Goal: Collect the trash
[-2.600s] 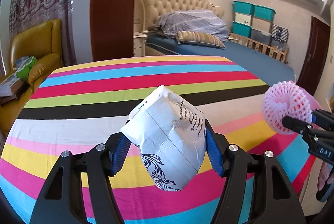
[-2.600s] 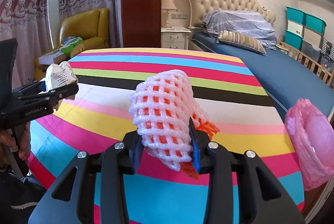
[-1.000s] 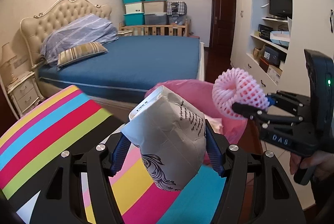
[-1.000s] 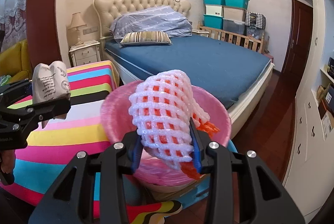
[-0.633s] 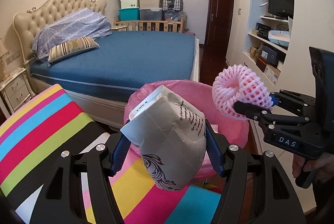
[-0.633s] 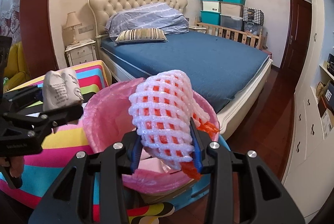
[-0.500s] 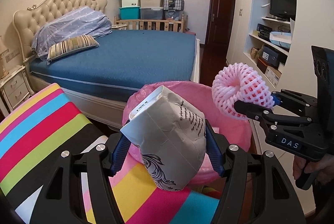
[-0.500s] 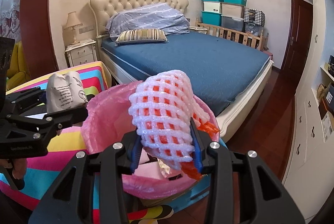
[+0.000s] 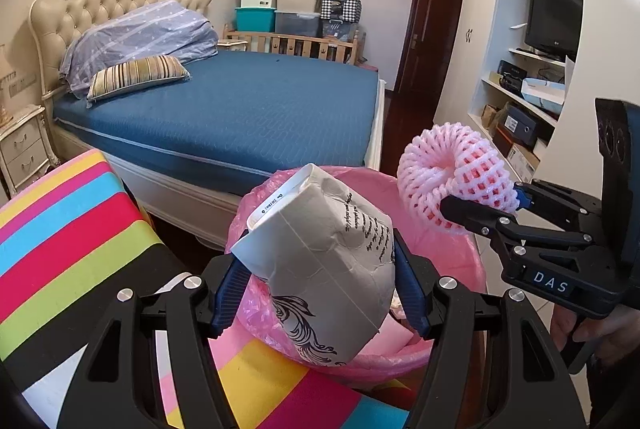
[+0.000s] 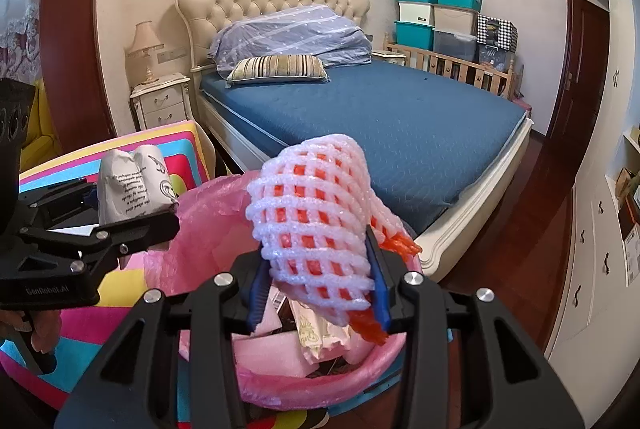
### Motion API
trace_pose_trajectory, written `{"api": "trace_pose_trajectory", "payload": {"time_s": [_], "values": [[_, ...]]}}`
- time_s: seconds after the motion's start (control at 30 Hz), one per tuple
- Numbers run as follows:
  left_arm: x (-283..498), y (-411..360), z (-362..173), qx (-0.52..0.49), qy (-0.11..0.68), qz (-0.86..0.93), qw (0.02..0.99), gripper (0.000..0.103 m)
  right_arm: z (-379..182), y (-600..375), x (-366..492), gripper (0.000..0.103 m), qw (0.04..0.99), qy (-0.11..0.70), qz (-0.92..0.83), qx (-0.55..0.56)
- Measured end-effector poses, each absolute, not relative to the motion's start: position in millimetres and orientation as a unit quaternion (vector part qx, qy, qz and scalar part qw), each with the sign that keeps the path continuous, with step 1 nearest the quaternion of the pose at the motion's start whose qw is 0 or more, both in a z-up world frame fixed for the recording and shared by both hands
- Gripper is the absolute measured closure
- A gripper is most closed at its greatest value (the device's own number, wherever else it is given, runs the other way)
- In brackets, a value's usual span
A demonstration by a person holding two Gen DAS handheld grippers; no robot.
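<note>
My left gripper (image 9: 318,289) is shut on a crumpled white paper cup (image 9: 324,261) with black print, held above the near rim of a bin lined with a pink bag (image 9: 440,257). My right gripper (image 10: 320,281) is shut on a pink foam fruit net (image 10: 316,225) with an orange net inside it, right over the bin's mouth (image 10: 208,213). In the left wrist view the foam net (image 9: 452,181) and right gripper (image 9: 480,213) hang at the right, above the bin's far side. Seen from the right wrist, the paper cup (image 10: 132,185) sits left of the bin.
The bin holds pink foam pieces and paper wrappers (image 10: 276,345). A table with a striped cloth (image 9: 60,229) lies to the left of the bin. A blue bed (image 9: 240,117) stands beyond, a nightstand (image 10: 160,105) at its head, wall shelves (image 9: 520,101) at the right.
Both grippers have swung from over the striped table to the pink bin, each still holding its item. The bin now sits nearer and under both.
</note>
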State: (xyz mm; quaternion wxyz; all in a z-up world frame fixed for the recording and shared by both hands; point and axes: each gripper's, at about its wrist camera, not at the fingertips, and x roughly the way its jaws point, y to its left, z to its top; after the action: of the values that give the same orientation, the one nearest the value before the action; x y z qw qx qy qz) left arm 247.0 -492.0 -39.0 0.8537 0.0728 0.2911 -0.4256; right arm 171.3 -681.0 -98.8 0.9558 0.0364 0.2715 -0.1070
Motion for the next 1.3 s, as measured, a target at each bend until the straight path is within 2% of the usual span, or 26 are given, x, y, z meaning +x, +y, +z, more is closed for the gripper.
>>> {"api": "trace_pose_trajectory", "payload": {"time_s": [0.07, 0.13, 0.17, 0.2, 0.27, 0.43, 0.47, 0.63, 0.73, 0.9, 1.07, 1.3], "values": [[248, -492, -41, 0.075, 0.292, -0.426, 0.853, 0.041, -100, -682, 173, 0.059, 0.956, 0.273, -0.105, 0.037], [251, -491, -43, 0.076, 0.293, -0.419, 0.856, 0.041, -101, -682, 177, 0.048, 0.957, 0.271, -0.098, 0.035], [253, -490, -44, 0.077, 0.294, -0.413, 0.858, 0.034, -103, -682, 178, 0.039, 0.958, 0.269, -0.093, 0.032], [254, -489, -43, 0.075, 0.294, -0.411, 0.860, 0.029, -103, -683, 179, 0.037, 0.958, 0.269, -0.095, 0.033], [257, -483, -41, 0.068, 0.290, -0.404, 0.865, 0.019, -103, -686, 181, 0.037, 0.957, 0.271, -0.096, 0.041], [263, -466, -29, 0.057, 0.275, -0.388, 0.878, 0.018, -89, -690, 172, 0.034, 0.962, 0.248, -0.099, 0.058], [264, -463, -25, 0.055, 0.272, -0.384, 0.880, 0.011, -85, -690, 170, 0.034, 0.963, 0.244, -0.099, 0.059], [259, -444, -5, 0.062, 0.248, -0.363, 0.896, 0.011, -53, -675, 153, 0.034, 0.968, 0.222, -0.109, 0.042], [248, -438, 12, 0.096, 0.221, -0.346, 0.907, 0.007, -31, -659, 136, 0.023, 0.969, 0.211, -0.128, 0.026], [216, -413, 38, 0.101, 0.156, -0.326, 0.927, 0.007, -8, -627, 94, 0.006, 0.966, 0.195, -0.171, 0.008], [185, -384, 48, 0.087, 0.146, -0.314, 0.934, 0.007, -9, -607, 53, 0.005, 0.960, 0.191, -0.203, 0.030], [143, -365, 29, 0.116, 0.162, -0.302, 0.932, 0.007, -51, -583, 19, 0.005, 0.950, 0.229, -0.200, 0.065]]}}
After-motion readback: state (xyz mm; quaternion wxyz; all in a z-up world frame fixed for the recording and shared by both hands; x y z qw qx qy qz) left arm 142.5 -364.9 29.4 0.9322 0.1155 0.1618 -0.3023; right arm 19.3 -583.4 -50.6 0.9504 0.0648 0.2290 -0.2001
